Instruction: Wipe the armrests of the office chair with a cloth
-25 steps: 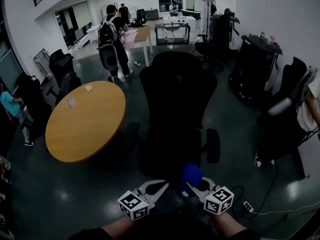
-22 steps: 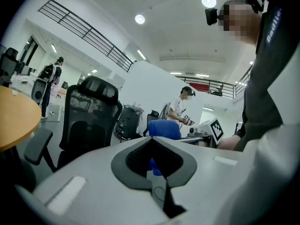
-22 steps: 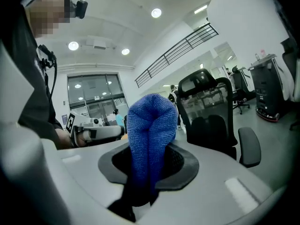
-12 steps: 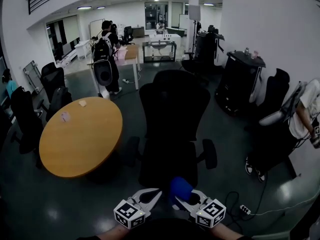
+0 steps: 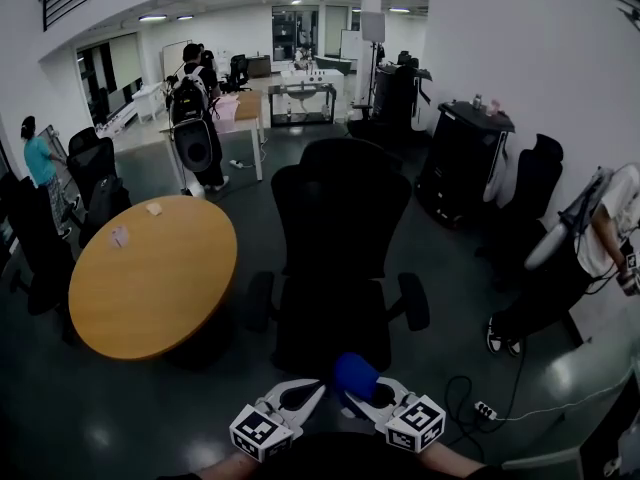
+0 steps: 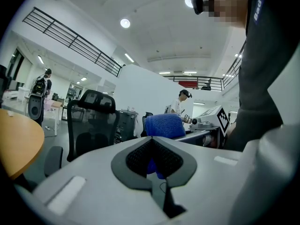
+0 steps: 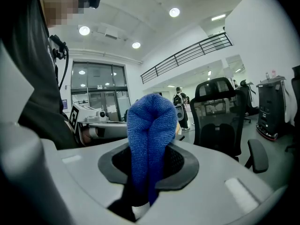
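- Cloth [image 7: 149, 139], blue and folded into a thick roll, stands up between the jaws of the right gripper [image 7: 149, 165], which are clamped on it. Its rounded top rises above the jaw tips.
- From the head view we see that same cloth [image 5: 355, 373] as a blue lump at the front of the right gripper [image 5: 362, 393], low in the picture and close to our body.
- The left gripper [image 6: 153, 149] has its jaws together with nothing between them. Through the hollow they leave we only glimpse the blue cloth [image 6: 163, 125] held beyond it.
- In the head view the left gripper [image 5: 305, 396] sits just beside the right one, their tips near each other, and both are apart from the chair.
- The black office chair [image 5: 345, 228] stands on the dark floor [image 5: 130, 408] straight ahead of us, its tall back towards us.
- One armrest [image 5: 261, 301] juts out on our left side of the seat and the other armrest [image 5: 414, 300] on our right. Neither is touched by the cloth.
- A round wooden bench [image 5: 150, 273] stands near the chair, its right edge close to the left-side armrest.
- A person with a backpack [image 5: 192, 118] stands farther back in the room, beyond the bench's far edge.
- A power strip [image 5: 483, 410] lies on the floor to the right of the grippers.
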Demonstrator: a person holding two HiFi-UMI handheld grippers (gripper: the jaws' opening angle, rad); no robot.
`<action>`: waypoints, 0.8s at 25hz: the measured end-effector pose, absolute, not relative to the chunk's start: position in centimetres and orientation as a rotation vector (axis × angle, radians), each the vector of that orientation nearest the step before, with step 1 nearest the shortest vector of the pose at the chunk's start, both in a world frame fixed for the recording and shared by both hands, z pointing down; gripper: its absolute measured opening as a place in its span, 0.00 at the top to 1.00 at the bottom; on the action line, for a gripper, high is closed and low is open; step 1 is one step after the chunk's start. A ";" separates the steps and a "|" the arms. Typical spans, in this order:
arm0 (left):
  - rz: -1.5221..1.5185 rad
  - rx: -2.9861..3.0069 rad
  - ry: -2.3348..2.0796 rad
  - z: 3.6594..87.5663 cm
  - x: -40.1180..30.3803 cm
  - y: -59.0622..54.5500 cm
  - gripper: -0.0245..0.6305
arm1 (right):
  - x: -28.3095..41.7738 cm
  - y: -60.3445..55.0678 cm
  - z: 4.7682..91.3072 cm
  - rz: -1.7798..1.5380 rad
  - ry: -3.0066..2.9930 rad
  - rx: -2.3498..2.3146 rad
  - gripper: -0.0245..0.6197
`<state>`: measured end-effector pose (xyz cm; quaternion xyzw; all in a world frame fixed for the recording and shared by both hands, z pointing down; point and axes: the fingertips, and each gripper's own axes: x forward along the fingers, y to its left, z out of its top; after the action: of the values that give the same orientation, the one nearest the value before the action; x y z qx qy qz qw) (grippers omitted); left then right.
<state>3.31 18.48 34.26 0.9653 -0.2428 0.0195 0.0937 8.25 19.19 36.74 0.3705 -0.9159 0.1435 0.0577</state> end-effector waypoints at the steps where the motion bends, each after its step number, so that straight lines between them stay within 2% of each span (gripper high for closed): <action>1: 0.055 2.864 -0.720 34.3 3.2 18.4 0.94 | 8.1 19.2 36.8 0.436 -2.774 1.117 0.79; 20: 0.096 2.862 -0.719 34.8 3.5 18.5 0.94 | 7.1 18.2 37.0 0.468 -2.795 1.031 0.79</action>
<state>3.48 18.47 34.78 0.9650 -0.2424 0.0324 0.0945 7.11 18.19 37.04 0.3413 -0.9250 0.1549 0.0627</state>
